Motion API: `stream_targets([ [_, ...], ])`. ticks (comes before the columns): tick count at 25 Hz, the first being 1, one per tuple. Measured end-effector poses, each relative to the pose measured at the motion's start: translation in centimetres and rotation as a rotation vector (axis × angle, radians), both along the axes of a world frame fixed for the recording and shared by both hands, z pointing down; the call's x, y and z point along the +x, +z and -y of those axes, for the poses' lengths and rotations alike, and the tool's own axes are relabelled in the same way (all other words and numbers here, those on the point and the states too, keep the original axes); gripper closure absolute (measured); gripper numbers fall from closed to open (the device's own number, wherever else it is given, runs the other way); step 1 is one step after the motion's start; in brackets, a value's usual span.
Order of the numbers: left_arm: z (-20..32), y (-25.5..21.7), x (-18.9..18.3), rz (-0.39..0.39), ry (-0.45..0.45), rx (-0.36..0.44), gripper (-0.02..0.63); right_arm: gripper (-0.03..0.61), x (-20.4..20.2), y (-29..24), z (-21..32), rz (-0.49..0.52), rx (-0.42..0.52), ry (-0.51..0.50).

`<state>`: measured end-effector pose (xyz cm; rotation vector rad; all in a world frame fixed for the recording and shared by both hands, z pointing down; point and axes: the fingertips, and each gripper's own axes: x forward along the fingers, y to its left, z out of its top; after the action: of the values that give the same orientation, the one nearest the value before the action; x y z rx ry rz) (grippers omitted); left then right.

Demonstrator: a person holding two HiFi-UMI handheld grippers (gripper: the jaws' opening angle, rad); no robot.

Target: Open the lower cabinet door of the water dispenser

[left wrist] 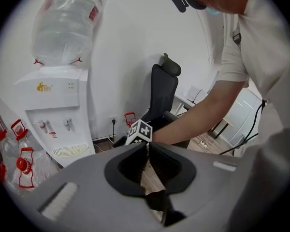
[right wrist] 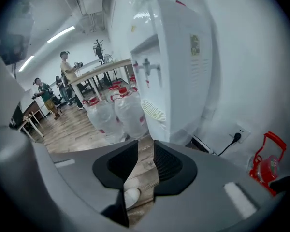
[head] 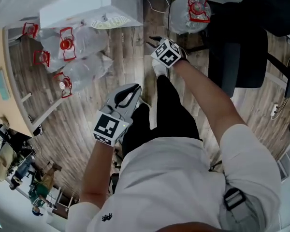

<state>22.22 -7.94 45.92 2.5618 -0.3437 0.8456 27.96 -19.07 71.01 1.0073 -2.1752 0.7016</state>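
We look steeply down on a white water dispenser (head: 77, 8) at the upper left of the frame. Large clear bottles (head: 79, 57) crowd the floor beside it, and no view shows its lower cabinet door clearly. Our right gripper (right wrist: 145, 149), upper centre, has its jaws parted and empty. Our left gripper (left wrist: 147, 146), mid frame, is clenched on nothing. We judge the door a light, stiff, smooth hinged panel, best pulled at its free edge.
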Motion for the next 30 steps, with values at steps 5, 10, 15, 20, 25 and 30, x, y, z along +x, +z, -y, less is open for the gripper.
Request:
stream_targets([
  [5, 1.9, 3.8, 0.9, -0.034, 0.025, -0.048, 0.555, 0.482, -0.4, 7.6, 5.1, -0.033, -0.022, 0.003],
  [10, 2.8, 6.7, 1.5, -0.025, 0.033, -0.116, 0.555, 0.468, -0.6, 13.6, 9.0, -0.055, -0.033, 0.002],
  [15, 3.5, 9.2, 0.2, -0.032, 0.020, -0.123, 0.555, 0.457, -0.8, 17.2, 12.6, -0.103, -0.013, -0.023],
  [20, 4.2, 10.3, -0.4, -0.034, 0.001, -0.147, 0.555, 0.438, -1.1, 18.9, 14.7, -0.136, -0.016, -0.065],
  [25, 5.0, 10.6, -0.4, -0.048, -0.010, -0.150, 0.555, 0.433, -1.6, 19.6, 15.5, -0.165, -0.008, -0.112],
  [30, 5.1, 10.8, -0.7, -0.056, -0.014, -0.161, 0.555, 0.426, -1.7, 19.6, 15.6, -0.165, -0.015, -0.107],
])
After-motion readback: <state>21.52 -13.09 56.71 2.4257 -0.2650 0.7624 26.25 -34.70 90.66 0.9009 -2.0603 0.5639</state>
